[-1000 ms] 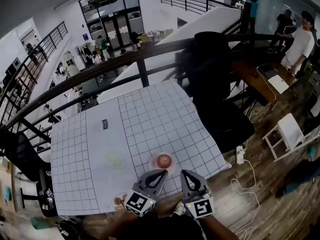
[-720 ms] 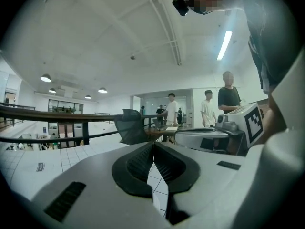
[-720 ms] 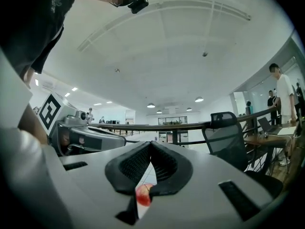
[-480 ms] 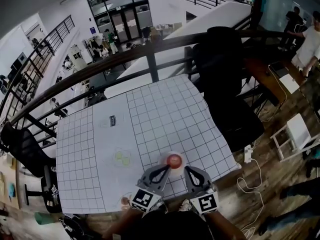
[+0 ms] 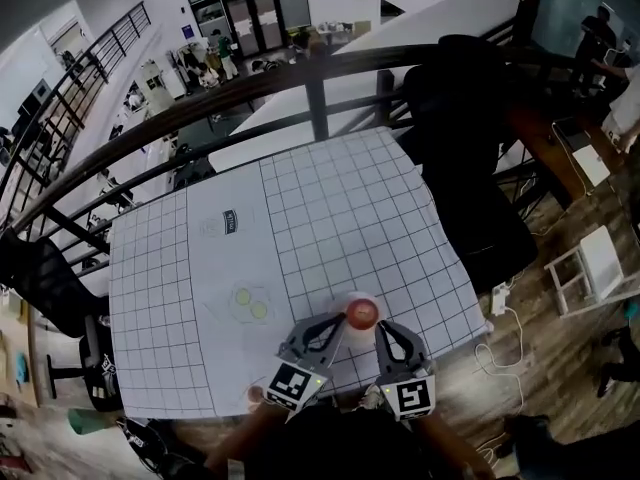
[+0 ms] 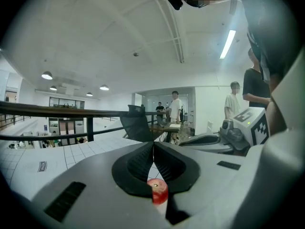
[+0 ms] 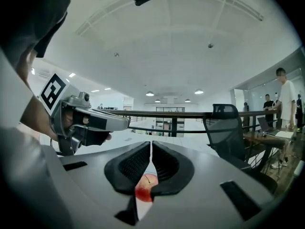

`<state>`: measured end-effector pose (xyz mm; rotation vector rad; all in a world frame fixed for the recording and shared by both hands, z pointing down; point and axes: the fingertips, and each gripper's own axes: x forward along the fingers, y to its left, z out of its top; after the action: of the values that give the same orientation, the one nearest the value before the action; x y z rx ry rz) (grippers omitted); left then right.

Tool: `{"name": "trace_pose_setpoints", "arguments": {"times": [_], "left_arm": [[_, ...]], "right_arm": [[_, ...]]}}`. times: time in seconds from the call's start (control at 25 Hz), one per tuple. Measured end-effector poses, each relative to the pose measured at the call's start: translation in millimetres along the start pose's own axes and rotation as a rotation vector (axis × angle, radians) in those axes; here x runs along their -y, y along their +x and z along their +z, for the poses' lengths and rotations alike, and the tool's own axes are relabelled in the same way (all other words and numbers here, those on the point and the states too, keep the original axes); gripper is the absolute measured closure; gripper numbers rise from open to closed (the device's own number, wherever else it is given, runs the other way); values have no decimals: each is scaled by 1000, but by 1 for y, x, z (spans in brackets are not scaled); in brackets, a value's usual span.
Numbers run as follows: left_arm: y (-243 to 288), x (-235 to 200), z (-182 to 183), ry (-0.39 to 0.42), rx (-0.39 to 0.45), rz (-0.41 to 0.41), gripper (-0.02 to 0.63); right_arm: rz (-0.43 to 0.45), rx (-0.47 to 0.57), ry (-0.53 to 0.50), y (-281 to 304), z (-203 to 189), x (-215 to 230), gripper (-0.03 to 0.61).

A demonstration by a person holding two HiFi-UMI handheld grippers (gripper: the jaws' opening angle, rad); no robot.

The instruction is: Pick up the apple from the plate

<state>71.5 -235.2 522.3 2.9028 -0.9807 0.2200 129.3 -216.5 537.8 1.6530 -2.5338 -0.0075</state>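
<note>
Moved since 1 s ago: L gripper (image 5: 338,321) & R gripper (image 5: 381,328) nearer apple (image 5: 362,314), on plate (image 5: 347,301), lower centre. Jaws both pressed together, empty; we judge approach stance, aiming before opening.
</note>
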Motion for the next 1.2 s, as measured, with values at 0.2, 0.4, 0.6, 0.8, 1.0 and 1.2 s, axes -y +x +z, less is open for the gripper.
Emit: {"name": "trace_pose_setpoints", "arguments": {"times": [0.2, 0.4, 0.6, 0.8, 1.0, 1.2], "left_arm": [[4, -15, -12, -26, -11, 12, 592], [4, -27, -24, -59, -25, 38, 592], [1, -35, -33, -76, -39, 57, 592], [-4, -44, -43, -90, -58, 77, 592], [-8, -53, -50, -123, -59, 104, 592], [-15, -62, -56, -132, -61, 119, 592]], "right_arm": [[38, -71, 7, 15, -21, -7, 442], [85, -202, 50, 28, -56, -12, 300], [113, -303, 61, 39, -91, -18, 240], [121, -395, 62, 51, -126, -21, 216], [100, -442, 61, 65, -143, -17, 215], [98, -463, 56, 72, -150, -15, 208]]}}
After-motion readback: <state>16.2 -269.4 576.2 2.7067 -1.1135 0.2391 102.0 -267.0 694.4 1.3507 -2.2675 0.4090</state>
